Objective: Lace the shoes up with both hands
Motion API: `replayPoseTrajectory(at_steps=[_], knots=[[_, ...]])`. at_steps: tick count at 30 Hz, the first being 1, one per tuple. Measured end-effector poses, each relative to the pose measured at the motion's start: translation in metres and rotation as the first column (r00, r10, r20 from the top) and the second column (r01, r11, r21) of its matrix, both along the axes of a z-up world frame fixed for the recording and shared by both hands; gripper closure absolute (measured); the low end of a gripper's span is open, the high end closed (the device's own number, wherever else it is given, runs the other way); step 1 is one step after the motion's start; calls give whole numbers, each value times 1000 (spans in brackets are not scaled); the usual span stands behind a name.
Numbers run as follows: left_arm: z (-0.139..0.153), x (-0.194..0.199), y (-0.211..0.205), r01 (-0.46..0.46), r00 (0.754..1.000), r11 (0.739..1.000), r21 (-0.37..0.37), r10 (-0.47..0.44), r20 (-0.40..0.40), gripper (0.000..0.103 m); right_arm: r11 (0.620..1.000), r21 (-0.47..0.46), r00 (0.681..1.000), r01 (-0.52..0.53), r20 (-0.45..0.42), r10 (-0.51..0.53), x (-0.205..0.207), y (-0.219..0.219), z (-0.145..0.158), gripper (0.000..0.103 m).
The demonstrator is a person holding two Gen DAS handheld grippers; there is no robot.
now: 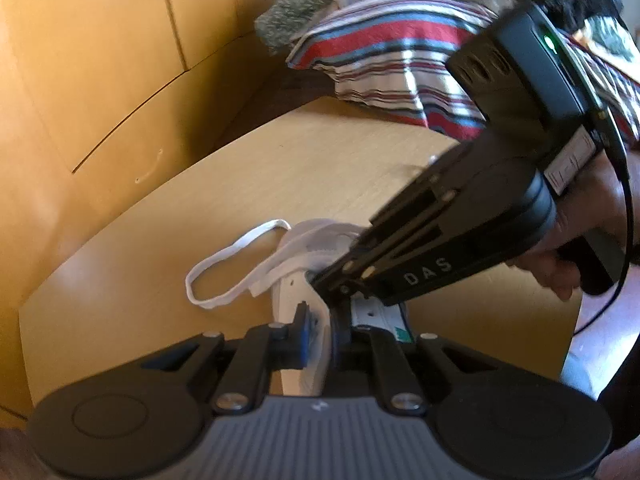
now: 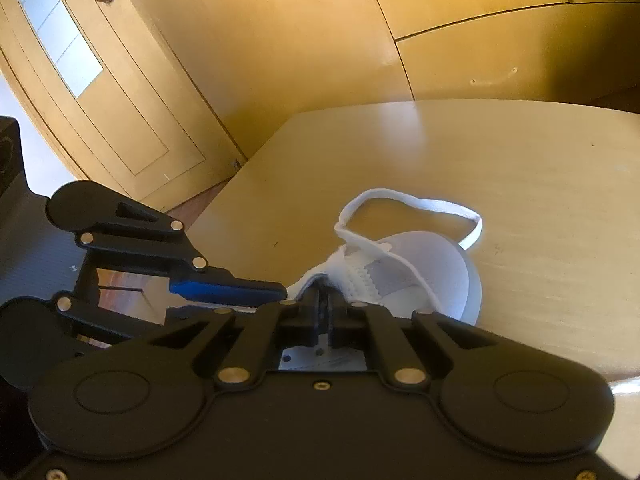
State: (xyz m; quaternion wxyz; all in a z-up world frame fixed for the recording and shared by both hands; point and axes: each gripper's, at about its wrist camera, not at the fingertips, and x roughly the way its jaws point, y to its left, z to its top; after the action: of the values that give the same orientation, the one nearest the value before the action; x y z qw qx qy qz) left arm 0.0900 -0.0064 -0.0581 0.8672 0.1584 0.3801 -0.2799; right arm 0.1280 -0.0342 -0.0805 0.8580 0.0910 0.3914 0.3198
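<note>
A white shoe (image 1: pixel 298 304) lies on the wooden table (image 1: pixel 280 168); it also shows in the right wrist view (image 2: pixel 436 276). Its white lace (image 1: pixel 224 264) loops loose over the table to the left, and shows as a loop past the toe in the right wrist view (image 2: pixel 404 200). My left gripper (image 1: pixel 322 332) grips the shoe's side wall between its pads, near the eyelets. My right gripper (image 1: pixel 338 280) comes in from the right with its tips together at the shoe's tongue; in its own view (image 2: pixel 323 308) the jaws are closed there, what they pinch is hidden. The left gripper's blue-padded finger (image 2: pixel 224 288) shows beside the shoe.
A striped folded cloth (image 1: pixel 392 68) and other fabric lie beyond the table's far edge. Wooden wall panels (image 1: pixel 100 80) and a door (image 2: pixel 100 92) stand behind the table. The table's edge (image 2: pixel 248 168) runs close to the shoe on the left.
</note>
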Motion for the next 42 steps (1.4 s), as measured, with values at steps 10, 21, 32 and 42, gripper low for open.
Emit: replayPoseTrajectory(at_steps=[10, 21, 32, 42], knots=[[-6, 17, 52, -252, 965, 910, -328, 213, -152, 94, 999, -29, 999, -26, 27, 27, 2, 2, 0, 102], [-36, 22, 90, -495, 863, 643, -585, 284, -418, 94, 999, 29, 997, -17, -74, 19, 9, -3, -2, 102], [-34, 21, 89, -487, 870, 654, -578, 304, -389, 94, 997, 71, 990, -20, -140, 30, 30, -2, -8, 102], [-31, 20, 86, -468, 880, 678, -566, 298, -371, 94, 993, 117, 980, -3, -199, 27, 48, 0, -22, 102]])
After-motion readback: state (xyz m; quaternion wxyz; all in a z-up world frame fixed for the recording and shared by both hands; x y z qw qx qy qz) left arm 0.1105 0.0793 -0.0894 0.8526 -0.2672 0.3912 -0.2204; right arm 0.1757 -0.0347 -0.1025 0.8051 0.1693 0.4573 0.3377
